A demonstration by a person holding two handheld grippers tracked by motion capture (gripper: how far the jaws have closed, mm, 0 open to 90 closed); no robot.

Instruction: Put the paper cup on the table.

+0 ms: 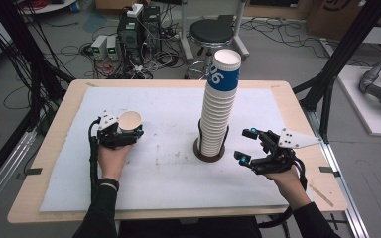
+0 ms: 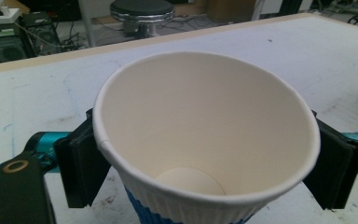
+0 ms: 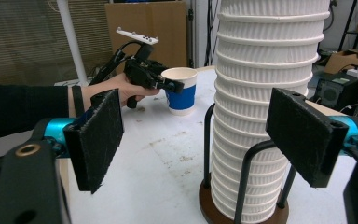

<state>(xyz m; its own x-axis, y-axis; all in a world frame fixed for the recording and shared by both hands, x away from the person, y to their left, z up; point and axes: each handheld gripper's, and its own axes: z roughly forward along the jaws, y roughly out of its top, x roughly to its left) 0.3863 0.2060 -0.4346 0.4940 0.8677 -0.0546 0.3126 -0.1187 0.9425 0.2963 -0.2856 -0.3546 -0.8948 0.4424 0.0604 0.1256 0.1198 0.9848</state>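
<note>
My left tongs (image 1: 129,133) grip one paper cup (image 1: 130,122) at centre left of the high view, their pads pressed against its sides; it stands upright, mouth up, on or just above the white tabletop (image 1: 168,168), I cannot tell which. My right tongs (image 1: 246,145) gape wide and hold nothing, just right of the stack (image 1: 219,106), which stands in its wire holder (image 1: 209,148) at mid-frame. In the right gripper view the stack (image 3: 265,107) rises between my pads without touching them. I judge one cup is off the stack and nearly placed; letting it go and pulling the next cup remain.
</note>
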